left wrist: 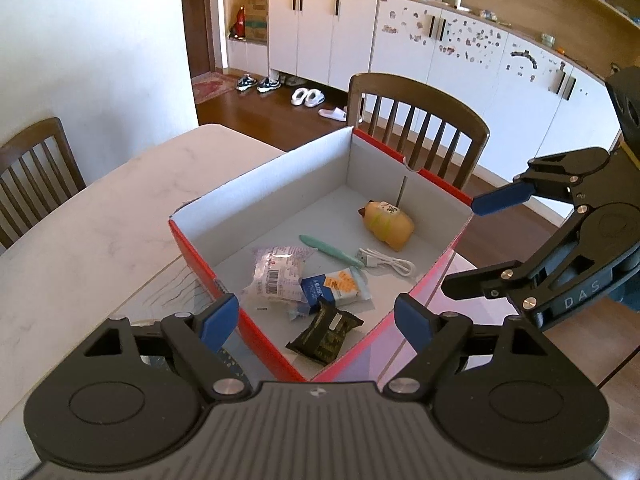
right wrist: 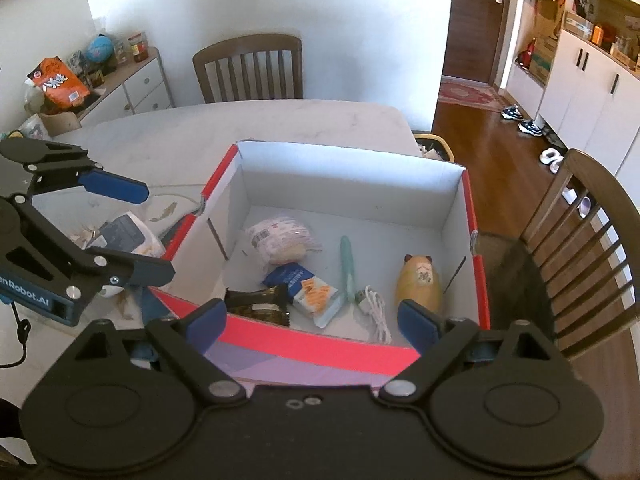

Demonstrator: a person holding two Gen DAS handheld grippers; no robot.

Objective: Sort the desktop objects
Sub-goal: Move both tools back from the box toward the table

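Note:
A red box with a white inside (left wrist: 280,176) (right wrist: 352,168) stands on the white table. In it lie a yellow animal toy (left wrist: 389,225) (right wrist: 419,282), a teal pen (left wrist: 330,250) (right wrist: 347,270), a white USB cable (left wrist: 386,262) (right wrist: 374,312), a clear wrapped bun (left wrist: 276,276) (right wrist: 280,242), a blue-and-orange snack pack (left wrist: 340,286) (right wrist: 308,290) and a dark snack pack (left wrist: 325,334) (right wrist: 258,304). My left gripper (left wrist: 316,320) (right wrist: 154,232) is open and empty over the box's near corner. My right gripper (right wrist: 312,320) (left wrist: 460,246) is open and empty at the box's right side.
A blue-grey packet (right wrist: 128,236) lies on the table (left wrist: 80,240) outside the box's left wall. Wooden chairs (left wrist: 420,128) (right wrist: 248,68) stand around the table. A side cabinet with an orange bag (right wrist: 58,82) is at the far left.

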